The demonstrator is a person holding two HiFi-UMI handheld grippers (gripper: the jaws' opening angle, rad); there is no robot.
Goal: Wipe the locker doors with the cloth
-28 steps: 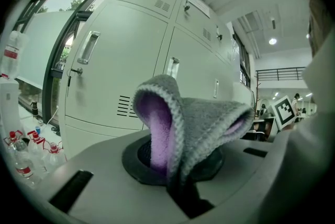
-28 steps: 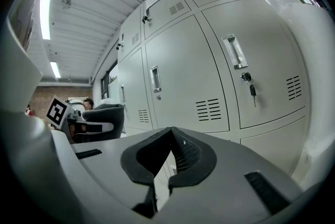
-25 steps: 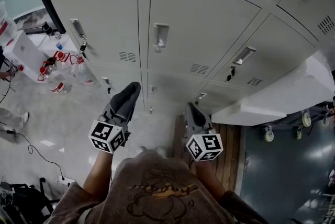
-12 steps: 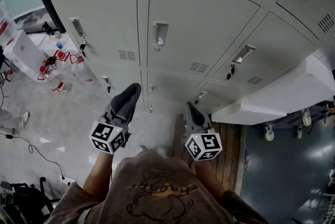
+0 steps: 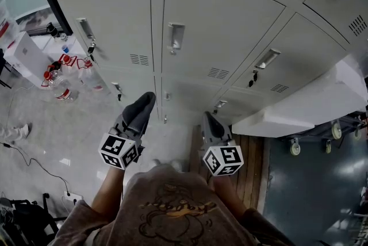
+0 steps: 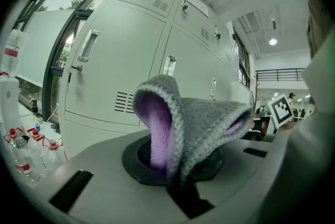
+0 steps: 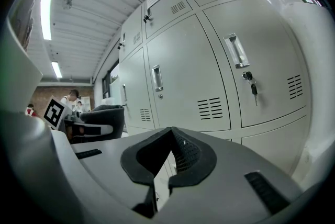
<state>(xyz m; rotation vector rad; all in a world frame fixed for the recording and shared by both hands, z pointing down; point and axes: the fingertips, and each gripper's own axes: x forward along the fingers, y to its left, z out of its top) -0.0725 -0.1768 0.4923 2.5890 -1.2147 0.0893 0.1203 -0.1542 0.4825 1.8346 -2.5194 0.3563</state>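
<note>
Pale grey locker doors [image 5: 218, 26] fill the upper part of the head view, each with a handle and a vent. A folded grey cloth [image 5: 138, 110] with a purple inner side [image 6: 193, 123] sticks up from my left gripper [image 5: 133, 119], which is shut on it and held a short way from the lower doors [image 6: 115, 76]. My right gripper [image 5: 209, 123] is beside it, with its jaws together and nothing between them. In the right gripper view, it [image 7: 162, 160] points at the lockers [image 7: 193, 76] without touching them.
Several water bottles [image 5: 63, 75] and a white box [image 5: 26, 58] stand on the floor at the left. A white wheeled cart [image 5: 299, 110] juts out at the right, above a wooden pallet [image 5: 253, 164]. Keys hang in some locks [image 7: 252, 87]. Cables [image 5: 40, 170] lie on the floor.
Both grippers stay almost where they were. A person's foot at the left edge has shifted a little.
</note>
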